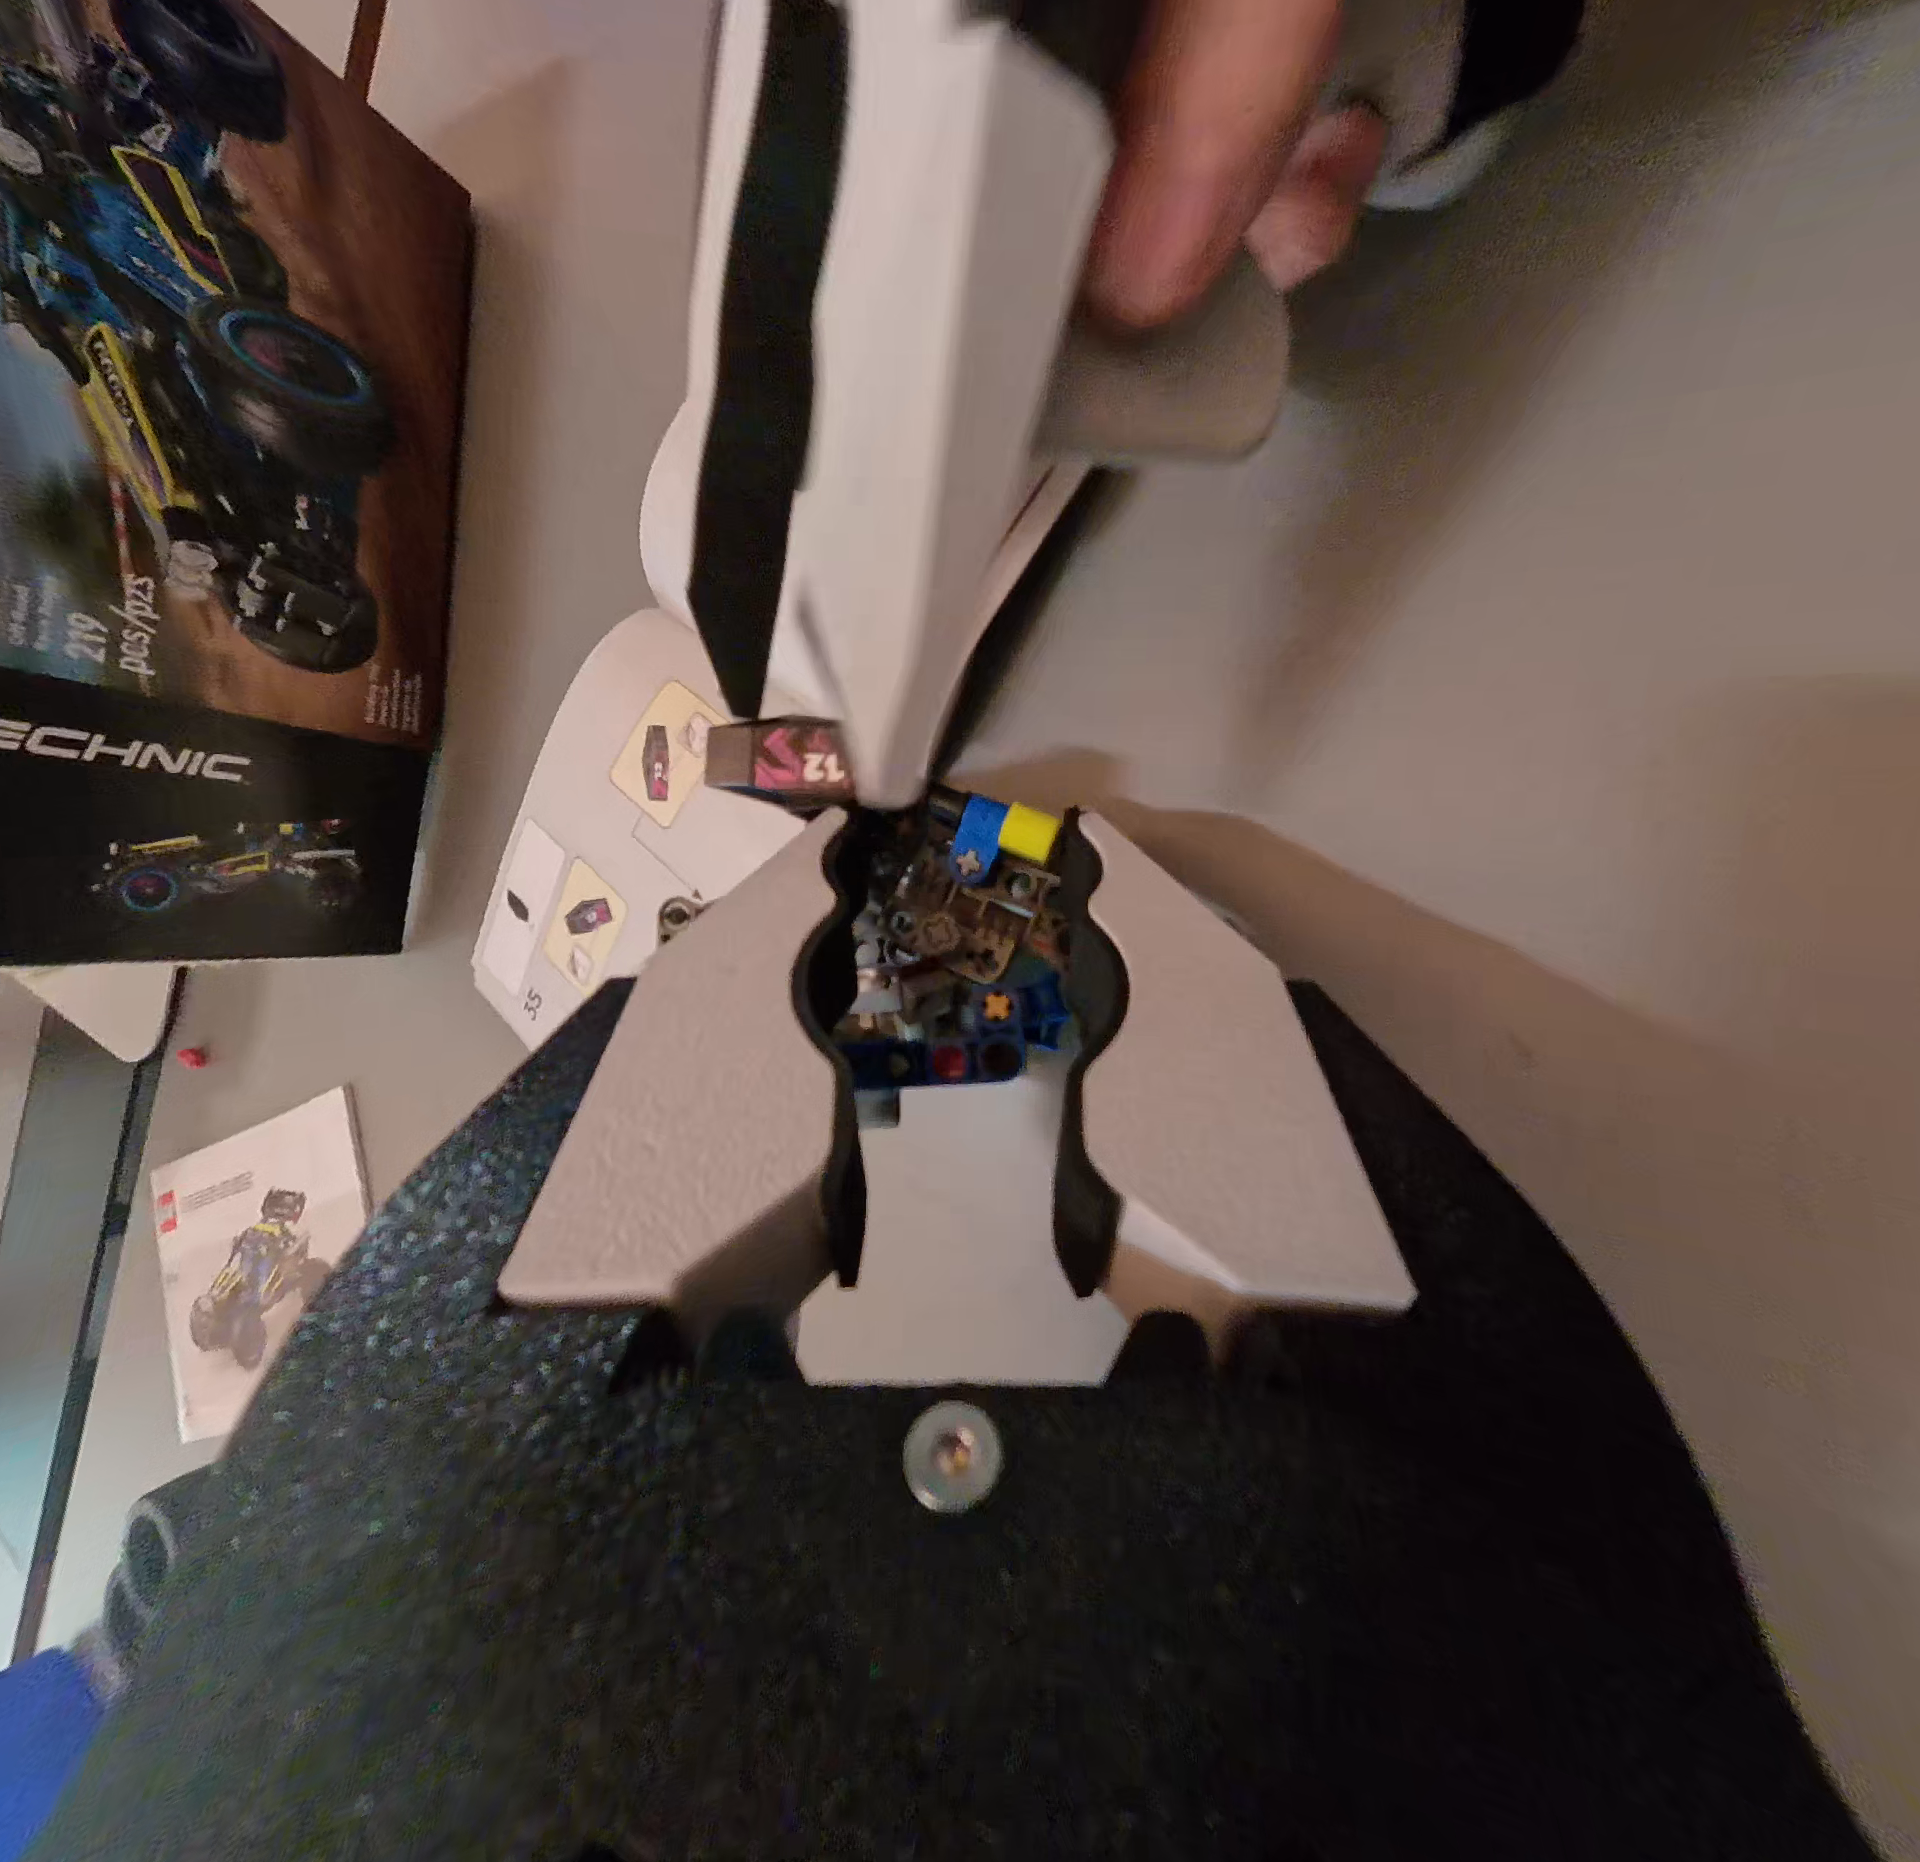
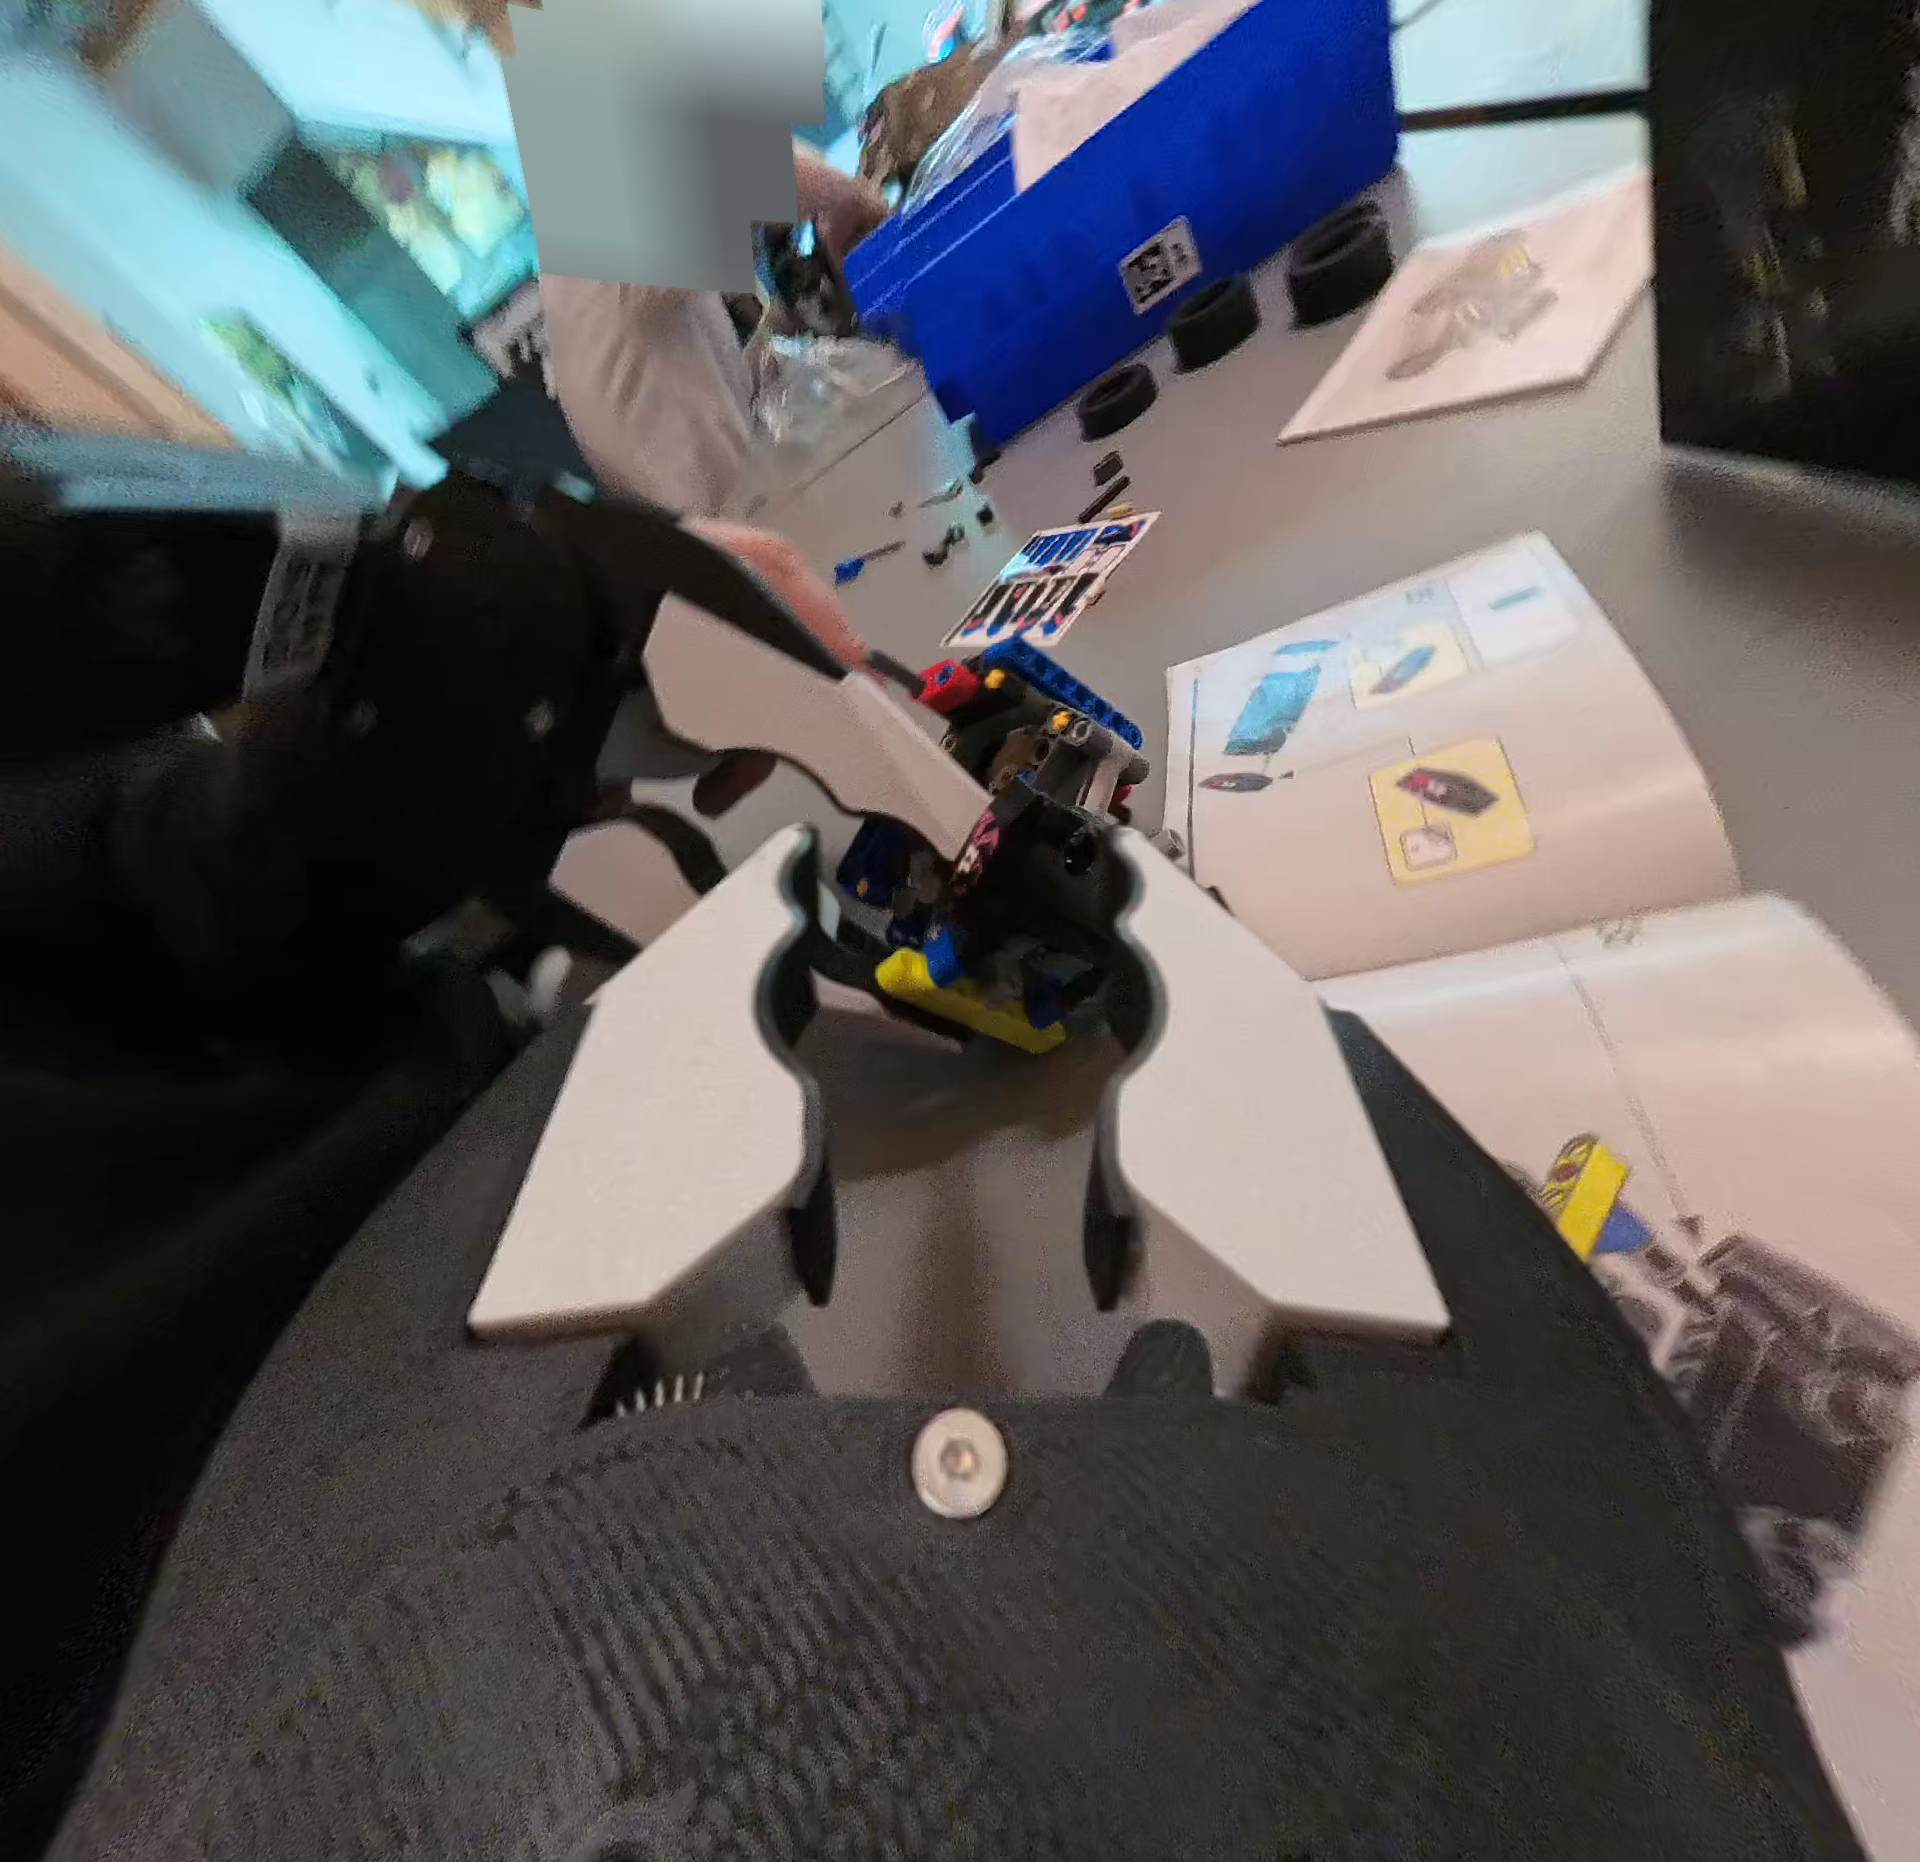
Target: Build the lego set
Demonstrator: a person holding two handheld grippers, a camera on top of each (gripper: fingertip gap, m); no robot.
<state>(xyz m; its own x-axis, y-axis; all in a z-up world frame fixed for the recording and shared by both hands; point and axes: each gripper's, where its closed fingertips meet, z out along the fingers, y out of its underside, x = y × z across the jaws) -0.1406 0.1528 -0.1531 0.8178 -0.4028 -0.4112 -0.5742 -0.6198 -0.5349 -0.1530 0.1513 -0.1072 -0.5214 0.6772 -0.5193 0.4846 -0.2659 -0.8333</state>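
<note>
The left gripper (image 1: 961, 836) clamps the brick model (image 1: 951, 965). At its 12 o'clock, the right gripper (image 2: 961, 856), spread wide, straddles the black stickered panel (image 1: 781, 763); press squarely while bracing firmly.

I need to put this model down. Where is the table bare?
Bare table lies right of the left gripper. A smaller strip runs between the tyres and the open booklet. Crowded: loose parts by the sticker sheet, and around the box.
</note>
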